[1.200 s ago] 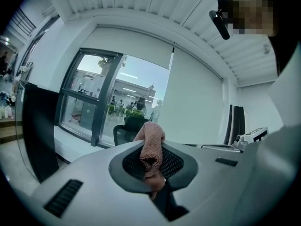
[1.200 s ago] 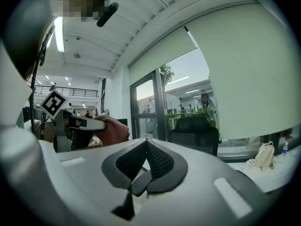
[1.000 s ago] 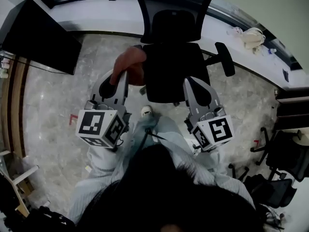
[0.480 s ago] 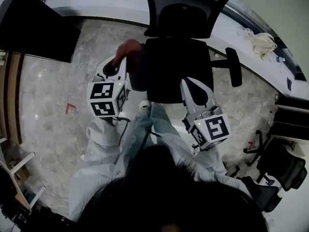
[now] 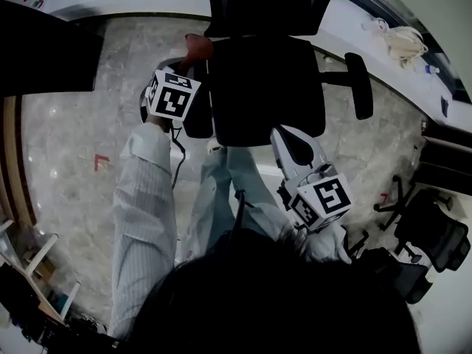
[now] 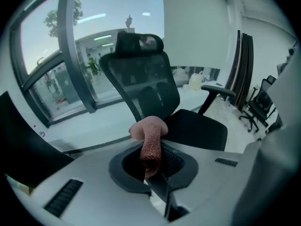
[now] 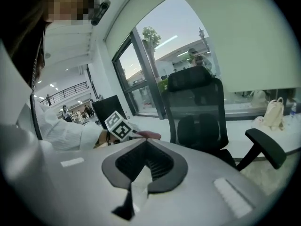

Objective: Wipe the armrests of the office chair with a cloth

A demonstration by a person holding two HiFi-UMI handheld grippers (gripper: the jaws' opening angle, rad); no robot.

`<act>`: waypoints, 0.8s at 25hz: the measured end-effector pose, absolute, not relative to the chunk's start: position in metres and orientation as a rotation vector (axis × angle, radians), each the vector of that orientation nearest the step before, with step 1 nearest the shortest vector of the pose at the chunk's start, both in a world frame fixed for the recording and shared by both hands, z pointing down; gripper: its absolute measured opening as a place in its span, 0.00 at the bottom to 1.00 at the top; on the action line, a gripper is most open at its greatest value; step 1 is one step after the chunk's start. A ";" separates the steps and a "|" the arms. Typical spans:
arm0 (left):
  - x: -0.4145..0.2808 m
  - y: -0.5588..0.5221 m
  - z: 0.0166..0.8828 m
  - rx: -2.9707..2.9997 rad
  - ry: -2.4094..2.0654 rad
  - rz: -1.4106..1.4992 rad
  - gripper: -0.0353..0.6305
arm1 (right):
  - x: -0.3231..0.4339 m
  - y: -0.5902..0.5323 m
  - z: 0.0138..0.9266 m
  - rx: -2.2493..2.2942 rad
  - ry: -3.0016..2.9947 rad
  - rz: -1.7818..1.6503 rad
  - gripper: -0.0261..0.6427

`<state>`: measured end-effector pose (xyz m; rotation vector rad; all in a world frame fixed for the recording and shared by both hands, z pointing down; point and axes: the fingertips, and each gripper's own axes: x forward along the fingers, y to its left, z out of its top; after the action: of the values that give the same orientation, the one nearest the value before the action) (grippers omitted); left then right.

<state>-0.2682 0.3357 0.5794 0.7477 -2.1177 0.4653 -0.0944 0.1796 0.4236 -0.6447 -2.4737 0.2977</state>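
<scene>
The black office chair (image 5: 265, 87) stands ahead of me, its left armrest (image 5: 198, 120) beside the seat and its right armrest (image 5: 359, 85) sticking out to the right. My left gripper (image 5: 188, 63) is over the far part of the left armrest and is shut on a pinkish-brown cloth (image 5: 198, 48). The left gripper view shows that cloth (image 6: 151, 142) pinched upright between the jaws, with the chair (image 6: 141, 79) behind. My right gripper (image 5: 287, 139) hovers near the seat's front right corner, shut with nothing in it. The right gripper view shows the chair (image 7: 197, 112) and its armrest (image 7: 265, 147).
A black desk panel (image 5: 44, 57) is at the left. More office chairs (image 5: 435, 234) stand at the right. A white bag (image 5: 402, 46) lies on the window ledge. The floor is grey marble with a red mark (image 5: 99, 161).
My left gripper has moved forward along the chair's left side with the cloth, the arm stretching out. The right gripper has stayed near the seat's front right corner.
</scene>
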 end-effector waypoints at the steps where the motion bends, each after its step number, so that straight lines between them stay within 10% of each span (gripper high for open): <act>1: -0.259 0.331 0.595 0.769 -2.059 0.481 0.09 | -0.095 0.178 0.426 -0.646 -2.470 0.315 0.04; 20: -0.071 0.307 0.608 1.043 -1.718 0.506 0.09 | -0.101 0.200 0.397 -0.824 -2.486 0.342 0.04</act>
<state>-0.0705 0.3071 0.6084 1.0429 -1.7184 0.5058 -0.1014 0.2002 0.3974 -0.8245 -2.4863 0.3421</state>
